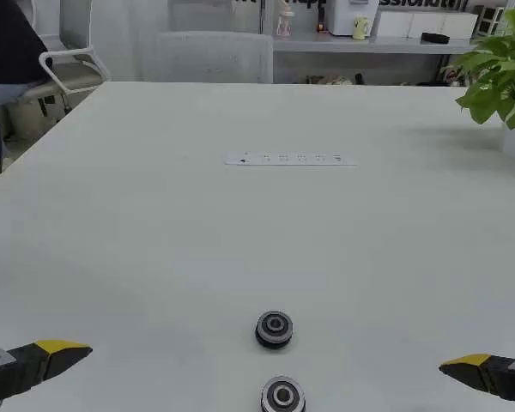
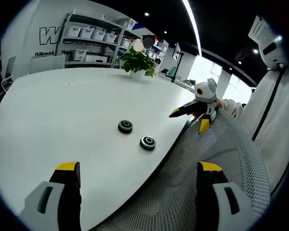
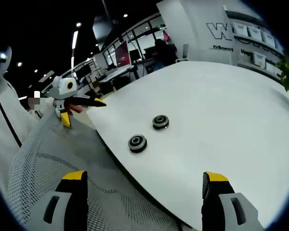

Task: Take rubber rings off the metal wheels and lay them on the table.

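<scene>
Lying flat on the white table with their hubs facing up, the two metal wheels sat at 6 o'clock in the head view, the far wheel at 12 o'clock from the near wheel, close but apart. Being round, they offered no long axis to line up with. The left gripper held its jaws wide apart and empty, with both wheels ahead of it at about 12 o'clock. The right gripper was likewise spread and empty, the wheels again near 12 o'clock. Neither gripper looked clearly nearer; the wheels lay between them. The near wheel was cut off by the head view's bottom edge, and where each dark outer ring met the metal was too small to make out.
</scene>
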`<move>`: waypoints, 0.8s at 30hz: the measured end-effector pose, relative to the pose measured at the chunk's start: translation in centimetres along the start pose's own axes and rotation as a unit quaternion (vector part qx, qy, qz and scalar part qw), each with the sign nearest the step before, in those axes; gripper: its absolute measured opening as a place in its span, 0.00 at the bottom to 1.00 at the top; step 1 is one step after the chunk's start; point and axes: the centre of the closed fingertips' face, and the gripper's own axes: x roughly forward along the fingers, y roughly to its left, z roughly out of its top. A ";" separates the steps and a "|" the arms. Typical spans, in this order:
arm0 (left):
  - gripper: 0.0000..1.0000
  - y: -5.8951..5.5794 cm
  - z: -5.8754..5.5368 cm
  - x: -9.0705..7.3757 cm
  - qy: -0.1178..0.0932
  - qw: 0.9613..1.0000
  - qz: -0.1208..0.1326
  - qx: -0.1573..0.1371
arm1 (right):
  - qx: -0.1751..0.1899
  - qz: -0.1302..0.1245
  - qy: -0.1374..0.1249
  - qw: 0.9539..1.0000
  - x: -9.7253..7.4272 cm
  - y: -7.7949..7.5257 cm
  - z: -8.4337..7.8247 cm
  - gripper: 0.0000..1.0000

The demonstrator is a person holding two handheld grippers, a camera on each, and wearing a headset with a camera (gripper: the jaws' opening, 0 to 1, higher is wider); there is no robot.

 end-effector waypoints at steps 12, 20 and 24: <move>0.99 0.1 -0.1 0.0 0.003 1.000 0.004 -0.001 | 0.000 0.003 0.001 1.000 0.0 0.1 -0.1 0.99; 0.99 0.2 -0.1 -0.1 0.002 1.000 0.007 -0.003 | 0.001 0.007 0.004 1.000 0.1 0.2 -0.2 0.99; 0.99 0.2 -0.1 -0.1 0.003 1.000 0.007 -0.003 | 0.001 0.007 0.005 1.000 0.1 0.2 -0.2 0.99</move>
